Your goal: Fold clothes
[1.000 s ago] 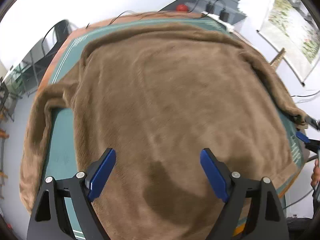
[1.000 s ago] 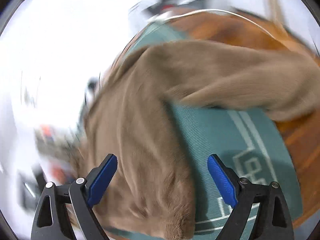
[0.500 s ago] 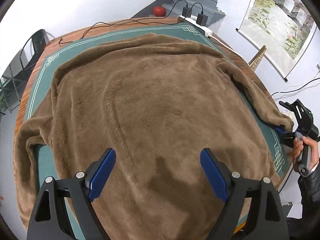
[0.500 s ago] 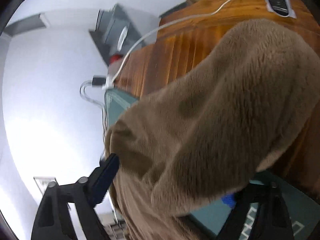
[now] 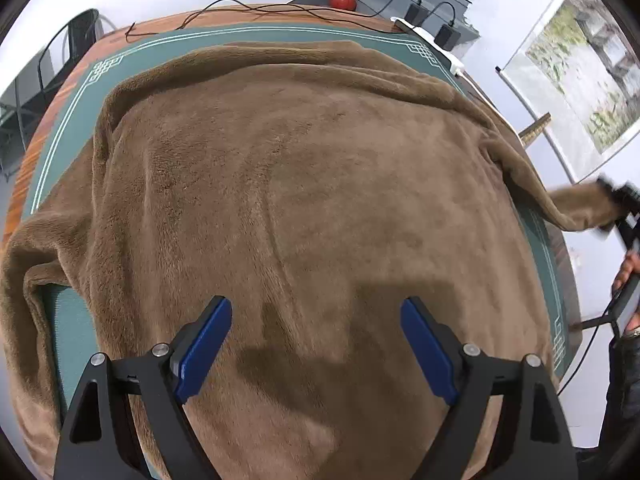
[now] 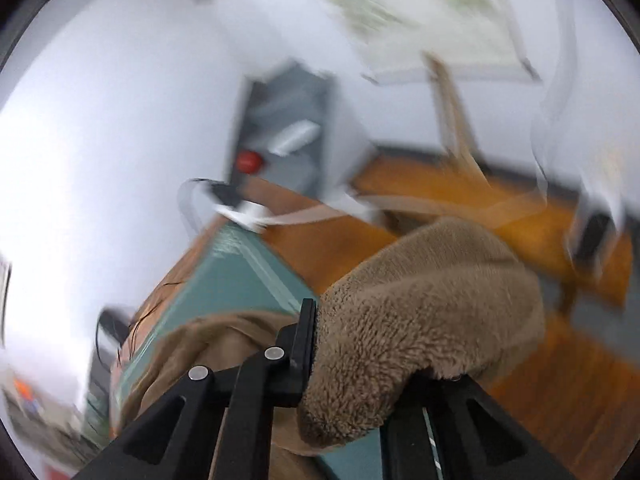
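A brown fleece garment [image 5: 300, 200] lies spread over a green mat [image 5: 132, 60] on a wooden table. My left gripper [image 5: 316, 344] hovers over its near part, jaws wide apart, nothing between them. At the right edge of the left wrist view my right gripper [image 5: 616, 208] holds the end of the garment's sleeve [image 5: 576, 204] lifted off the table. In the right wrist view my right gripper [image 6: 352, 360] is shut on the sleeve cuff [image 6: 420, 320], which bulges over its fingers and hides the right one.
A white power strip [image 5: 436, 46] with black plugs and cables lies at the table's far edge. A red ball [image 5: 342, 0] sits on a grey step beyond. A scroll painting [image 5: 580, 72] hangs on the right wall. A person's hand [image 5: 626, 272] grips the right handle.
My right gripper shut on the sleeve cuff and lifted it up off the table. The left gripper shifted over the garment and stayed open.
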Demonstrator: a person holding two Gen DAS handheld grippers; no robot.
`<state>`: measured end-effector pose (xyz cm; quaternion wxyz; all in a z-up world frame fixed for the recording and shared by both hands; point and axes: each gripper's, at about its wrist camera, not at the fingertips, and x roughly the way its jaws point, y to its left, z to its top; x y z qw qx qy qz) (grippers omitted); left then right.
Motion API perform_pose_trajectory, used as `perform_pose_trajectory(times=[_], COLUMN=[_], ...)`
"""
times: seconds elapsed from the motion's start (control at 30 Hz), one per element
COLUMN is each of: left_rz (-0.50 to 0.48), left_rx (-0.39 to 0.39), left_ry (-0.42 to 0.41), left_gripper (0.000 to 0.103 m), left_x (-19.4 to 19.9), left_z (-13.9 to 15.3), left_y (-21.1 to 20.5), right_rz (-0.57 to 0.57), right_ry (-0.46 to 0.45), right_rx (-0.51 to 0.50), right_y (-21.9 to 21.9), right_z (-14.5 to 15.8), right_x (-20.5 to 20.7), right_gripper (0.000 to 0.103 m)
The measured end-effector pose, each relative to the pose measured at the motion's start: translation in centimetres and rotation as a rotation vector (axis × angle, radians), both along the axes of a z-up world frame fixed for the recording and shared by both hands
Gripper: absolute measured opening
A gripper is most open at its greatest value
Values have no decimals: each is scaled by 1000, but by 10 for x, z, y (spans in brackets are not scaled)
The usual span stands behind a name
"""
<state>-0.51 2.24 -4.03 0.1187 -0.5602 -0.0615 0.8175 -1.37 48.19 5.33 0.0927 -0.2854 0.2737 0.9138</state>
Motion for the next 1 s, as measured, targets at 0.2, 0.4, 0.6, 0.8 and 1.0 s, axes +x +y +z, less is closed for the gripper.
perform_pose_trajectory(times=[0.2,0.4,0.6,0.8,1.0], left_rz=[49,139,170,165,113], left_rx=[79,196,245,342,448], left_ry=[15,-15,-58,-94,-133], left_gripper=[89,89,89,89,89], left_x=[-15,-29,-32,-37,-49], left_z=[8,2,-13,-21,-26], left_y=[-20,-49,-61,-56,-31], right_rz=[375,855,1097,1074,1014], right_ry=[105,-71,-250,-314,-364], right_rx=[218,429,347,191,123], right_y=[-124,-261,-288,-259,-231], right_z=[47,-12,-73,-85,-95], right_x=[-37,-45,2,10,33], right_gripper=[12,33,67,67,67])
